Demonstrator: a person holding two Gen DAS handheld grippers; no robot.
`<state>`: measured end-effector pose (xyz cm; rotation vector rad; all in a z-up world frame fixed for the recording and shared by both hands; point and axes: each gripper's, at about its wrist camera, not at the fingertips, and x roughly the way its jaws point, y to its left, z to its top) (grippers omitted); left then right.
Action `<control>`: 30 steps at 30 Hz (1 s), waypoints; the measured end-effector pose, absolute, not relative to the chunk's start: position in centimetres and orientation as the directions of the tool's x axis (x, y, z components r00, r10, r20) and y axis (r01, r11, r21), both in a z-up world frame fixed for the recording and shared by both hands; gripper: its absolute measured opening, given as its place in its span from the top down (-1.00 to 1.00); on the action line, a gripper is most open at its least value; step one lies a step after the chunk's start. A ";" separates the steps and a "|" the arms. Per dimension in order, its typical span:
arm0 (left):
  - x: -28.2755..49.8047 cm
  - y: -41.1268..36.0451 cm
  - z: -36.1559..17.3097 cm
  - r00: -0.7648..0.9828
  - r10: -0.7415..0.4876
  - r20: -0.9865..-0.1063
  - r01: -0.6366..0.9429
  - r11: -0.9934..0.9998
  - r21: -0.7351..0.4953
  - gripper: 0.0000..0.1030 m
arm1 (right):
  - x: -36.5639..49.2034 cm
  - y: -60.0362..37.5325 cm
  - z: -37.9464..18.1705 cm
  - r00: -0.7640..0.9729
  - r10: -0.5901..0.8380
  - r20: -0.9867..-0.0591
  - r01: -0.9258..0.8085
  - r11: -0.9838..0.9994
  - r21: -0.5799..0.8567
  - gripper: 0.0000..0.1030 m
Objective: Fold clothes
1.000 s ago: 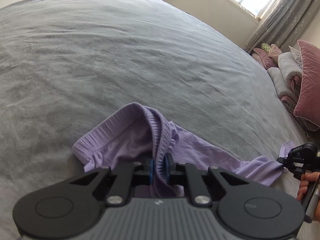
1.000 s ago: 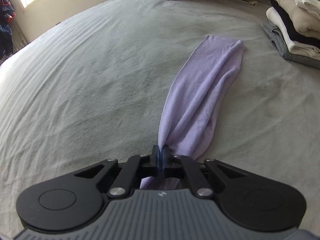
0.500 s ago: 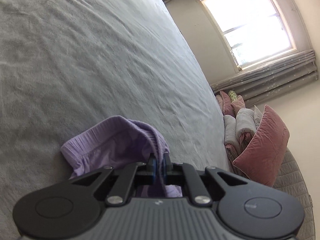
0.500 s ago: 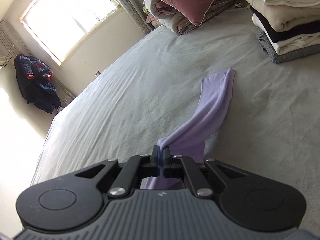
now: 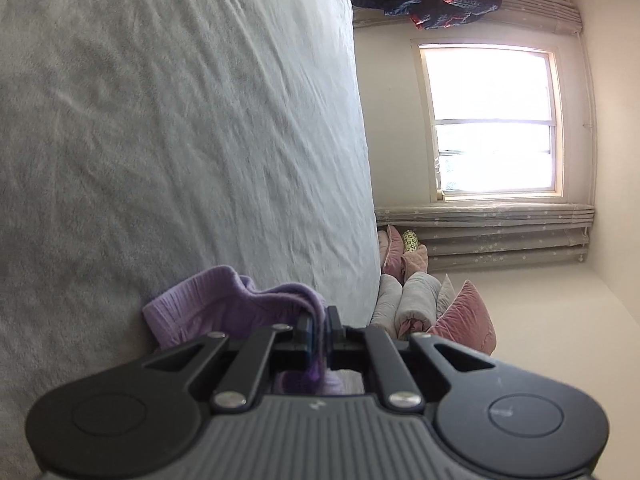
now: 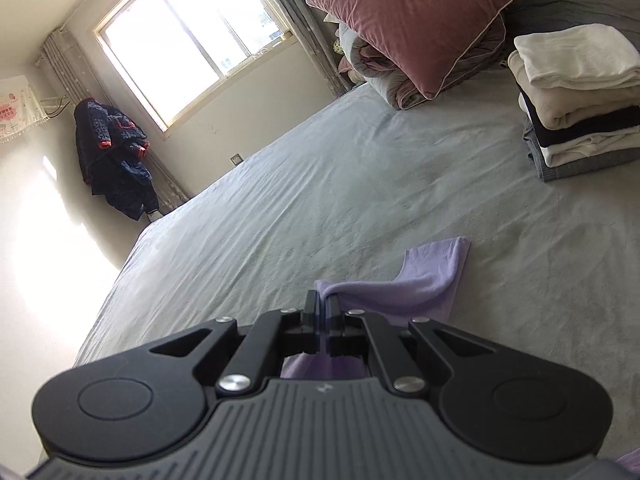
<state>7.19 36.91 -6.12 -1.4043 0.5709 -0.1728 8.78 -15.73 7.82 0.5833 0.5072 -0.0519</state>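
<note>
Lilac knit garment (image 5: 224,300) pinched at both ends: left tongs (image 5: 318,330) clenched on the ribbed waistband, right tongs (image 6: 322,312) clenched on a thin fold of the leg end. Cloth between them is partly lifted; the far hem (image 6: 444,256) lies on the grey bed (image 6: 360,184). Beyond it, a folded stack (image 6: 580,108) and pink pillow (image 6: 408,12). Risk: the right grip looks shallow, so a tug could slip it free, or the trailing hem could drag and bunch.

Home bedroom, wide grey bed (image 6: 360,184), pink pillow (image 6: 416,12), folded clothes stack (image 6: 580,100), curtained window (image 6: 192,36)
</note>
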 end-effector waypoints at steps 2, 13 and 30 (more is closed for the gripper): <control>7.0 37.3 -6.4 0.849 -0.448 -0.281 -0.229 0.168 -0.959 0.89 | 8.0 -15.3 8.3 0.880 0.099 -0.465 0.163 0.856 0.491 0.96; 7.2 37.8 -7.5 0.786 -0.399 -0.473 -0.383 0.287 -0.878 0.88 | 3.9 -13.2 4.8 0.842 0.068 -0.536 0.129 0.938 0.323 0.96; 7.9 34.7 -2.1 0.787 -0.195 -0.586 -0.342 0.652 -0.677 -0.27 | 0.6 -13.0 -4.4 0.709 0.071 -0.702 0.196 0.936 0.292 0.01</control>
